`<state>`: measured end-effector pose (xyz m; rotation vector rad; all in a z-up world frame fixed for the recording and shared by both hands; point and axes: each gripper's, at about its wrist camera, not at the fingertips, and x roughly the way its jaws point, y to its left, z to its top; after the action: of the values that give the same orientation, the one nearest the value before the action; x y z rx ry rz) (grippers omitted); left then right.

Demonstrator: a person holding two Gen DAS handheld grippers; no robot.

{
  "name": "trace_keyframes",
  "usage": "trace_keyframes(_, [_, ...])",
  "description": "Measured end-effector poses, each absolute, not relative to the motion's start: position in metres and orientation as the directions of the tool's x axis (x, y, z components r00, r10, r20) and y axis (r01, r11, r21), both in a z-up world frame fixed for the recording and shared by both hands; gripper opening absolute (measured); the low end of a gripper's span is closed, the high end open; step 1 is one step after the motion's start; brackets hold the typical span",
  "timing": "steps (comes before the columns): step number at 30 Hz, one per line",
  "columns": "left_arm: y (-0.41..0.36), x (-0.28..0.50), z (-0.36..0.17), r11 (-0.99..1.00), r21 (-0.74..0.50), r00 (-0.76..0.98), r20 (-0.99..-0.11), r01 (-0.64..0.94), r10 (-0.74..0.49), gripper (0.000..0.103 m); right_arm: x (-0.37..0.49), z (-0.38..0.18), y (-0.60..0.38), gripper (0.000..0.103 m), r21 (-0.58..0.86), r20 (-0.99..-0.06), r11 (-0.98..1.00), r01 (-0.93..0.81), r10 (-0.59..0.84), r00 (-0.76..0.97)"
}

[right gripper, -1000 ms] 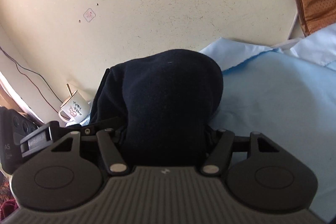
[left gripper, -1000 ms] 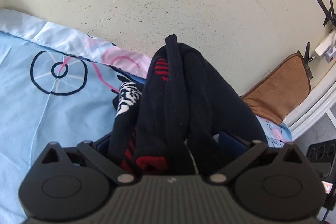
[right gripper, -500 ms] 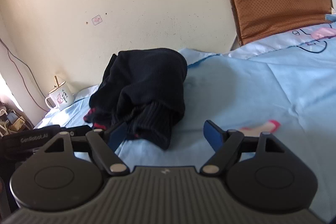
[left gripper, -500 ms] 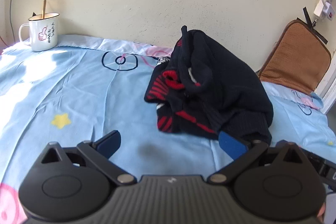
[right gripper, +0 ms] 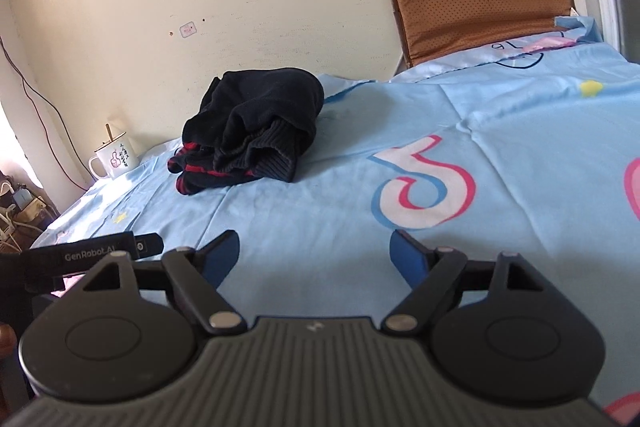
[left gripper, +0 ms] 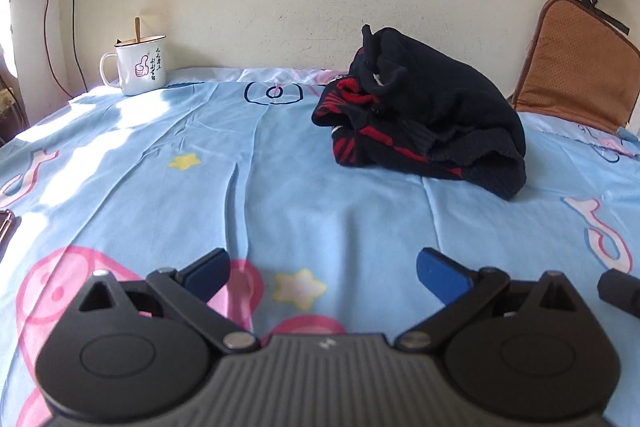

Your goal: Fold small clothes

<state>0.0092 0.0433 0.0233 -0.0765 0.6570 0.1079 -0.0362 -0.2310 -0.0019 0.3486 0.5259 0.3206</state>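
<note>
A dark navy knitted garment with red stripes point(left gripper: 424, 119) lies in a loose folded heap near the far edge of the light blue sheet point(left gripper: 280, 187), close to the wall. The right wrist view has the same garment point(right gripper: 256, 139) at centre left. My left gripper point(left gripper: 322, 271) is open, well short of the heap, with only sheet between its blue pads. My right gripper point(right gripper: 316, 253) is open too, also back from the garment and holding nothing. The left gripper's body point(right gripper: 80, 253) shows at the left edge of the right wrist view.
A white enamel mug point(left gripper: 138, 65) with a stick in it stands at the far left by the wall. A brown cushion point(left gripper: 580, 67) leans against the wall at the far right. Cables hang down the wall at the left.
Both grippers let go of the dark garment and drew back from it. It now rests as a heap near the wall, and both pairs of jaws stand open over bare sheet.
</note>
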Motion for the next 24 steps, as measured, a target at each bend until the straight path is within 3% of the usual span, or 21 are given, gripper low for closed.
trace_keyframes(8, [0.034,0.000,0.026,0.995,0.013,0.813,-0.575,-0.097,0.087,0.103,-0.039,-0.005,-0.239,0.086,0.445,-0.399,0.872,-0.205,0.398,0.826])
trace_keyframes(24, [0.039,0.009,0.020,0.997,-0.053,0.779,-0.627,-0.058,0.012,0.103,-0.036,-0.008,-0.245,0.089,0.511,-0.378,0.831,-0.218,0.445,0.812])
